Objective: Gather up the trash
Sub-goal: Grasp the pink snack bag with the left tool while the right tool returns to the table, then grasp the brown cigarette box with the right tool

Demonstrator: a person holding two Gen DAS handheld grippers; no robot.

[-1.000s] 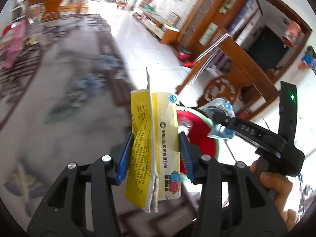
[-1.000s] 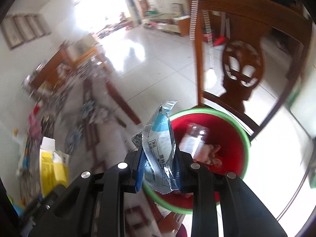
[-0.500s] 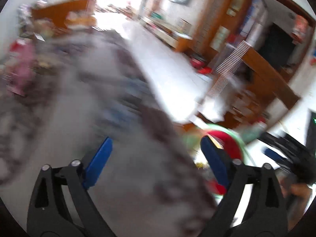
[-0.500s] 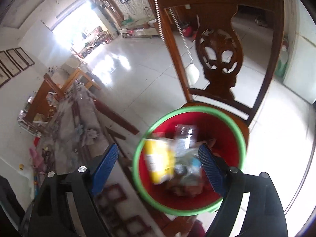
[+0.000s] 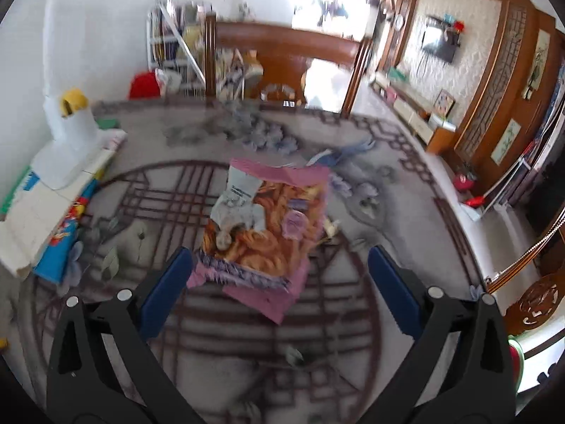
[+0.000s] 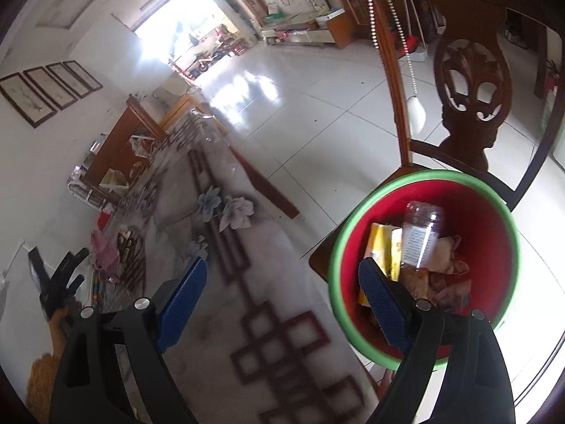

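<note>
The left gripper (image 5: pixel 279 282) was seen with its blue pads spread wide after just opening, nothing between them, poised over a pink snack bag (image 5: pixel 263 233) that lay flat and crumpled near the middle of the patterned table (image 5: pixel 353 353). The bag was judged light, thin and soft, likely slick, and best pinched at its raised near edge or a crinkled corner. Open tabletop was left around it, with a small scrap just beside its right edge; a stack of boxes (image 5: pixel 53 205) stood well apart near the wall. The right gripper (image 6: pixel 282 296), its jaws likewise just opened and empty, was held beside the table's edge, one finger over a red bin (image 6: pixel 423 183) already holding wrappers (image 6: pixel 381 247) and a bottle (image 6: pixel 418 236). Beyond the bin, a carved chair (image 6: pixel 473 81) closed off that side.
</note>
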